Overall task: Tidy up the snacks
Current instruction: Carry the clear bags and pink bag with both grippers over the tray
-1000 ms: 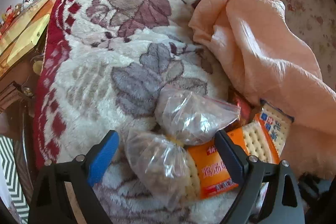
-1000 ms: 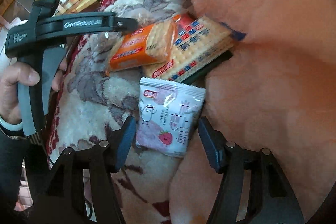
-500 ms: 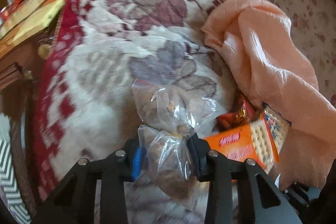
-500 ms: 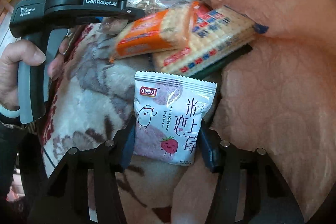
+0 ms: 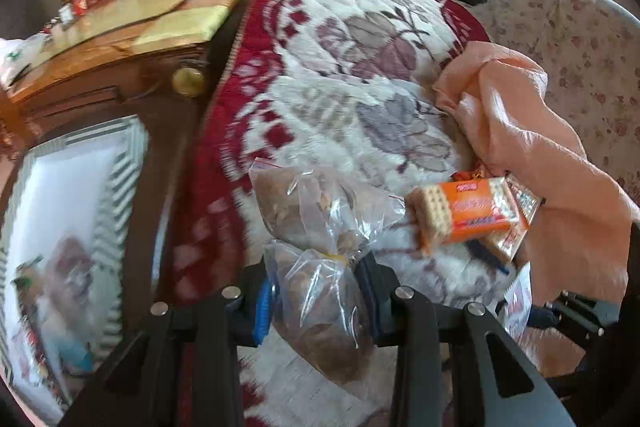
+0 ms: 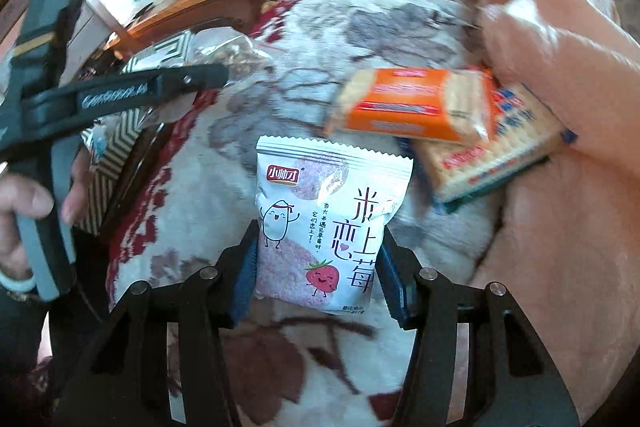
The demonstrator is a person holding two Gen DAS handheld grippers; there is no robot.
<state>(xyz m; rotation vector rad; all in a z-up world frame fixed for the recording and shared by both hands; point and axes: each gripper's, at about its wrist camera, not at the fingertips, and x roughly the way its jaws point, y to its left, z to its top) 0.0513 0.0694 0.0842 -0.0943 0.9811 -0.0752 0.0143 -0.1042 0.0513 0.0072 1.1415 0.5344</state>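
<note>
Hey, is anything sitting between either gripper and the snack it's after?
No. The left gripper is shut on the clear bag of nuts, and the right gripper is shut on the white strawberry packet. Nothing lies between pads and packets.

A clear plastic bag of brown nuts [image 5: 320, 291] is hanging pinched; a white strawberry-printed pouch [image 6: 324, 223] is standing clamped; an orange cracker pack [image 6: 412, 105] is lying on a blue-lettered one [image 6: 500, 147].
</note>
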